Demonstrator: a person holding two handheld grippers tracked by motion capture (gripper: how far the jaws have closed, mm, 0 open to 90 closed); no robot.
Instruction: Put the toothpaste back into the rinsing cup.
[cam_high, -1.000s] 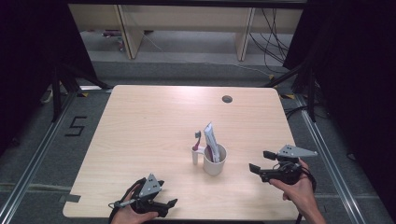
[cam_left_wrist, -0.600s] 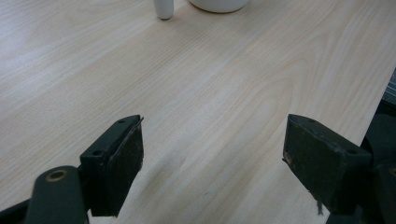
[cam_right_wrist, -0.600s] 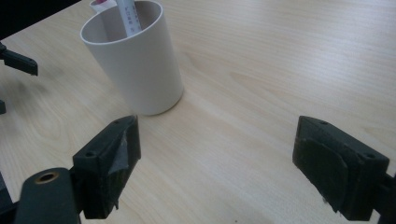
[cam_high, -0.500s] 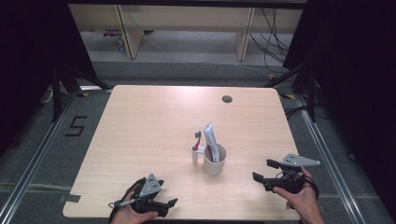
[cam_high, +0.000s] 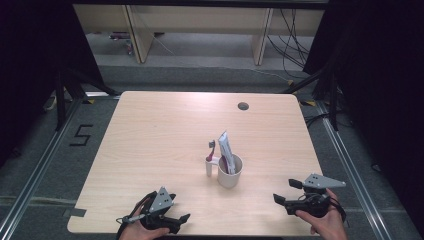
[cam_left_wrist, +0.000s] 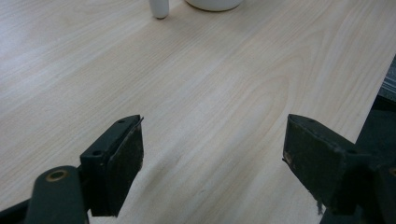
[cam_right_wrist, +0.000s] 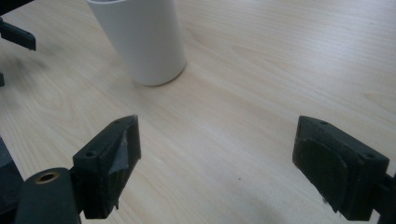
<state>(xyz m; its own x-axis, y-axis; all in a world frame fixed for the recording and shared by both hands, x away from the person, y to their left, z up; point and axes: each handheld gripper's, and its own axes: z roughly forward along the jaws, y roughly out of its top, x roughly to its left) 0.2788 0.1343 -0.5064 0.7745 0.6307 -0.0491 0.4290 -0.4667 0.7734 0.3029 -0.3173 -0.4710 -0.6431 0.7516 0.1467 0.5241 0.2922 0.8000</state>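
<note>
Holding both grippers wide apart and empty near the table's (cam_high: 150, 130) front edge, left gripper (cam_high: 176, 221) and right gripper (cam_high: 284, 193), we see from above a tube (cam_high: 226, 150) in the white cup (cam_high: 230, 172) mid-table; the right gripper view shows its wall. Floor tape reads 5 (cam_high: 81, 135).

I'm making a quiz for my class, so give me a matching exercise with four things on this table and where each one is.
Things:
1 white ceramic cup
2 small white cylinder
3 left tongs
4 round dark hole in the tabletop

Places:
A far side of the table
B near edge, left
C middle of the table, toothpaste tube inside
D just left of the cup

Pairs: 1-C, 2-D, 3-B, 4-A
</note>
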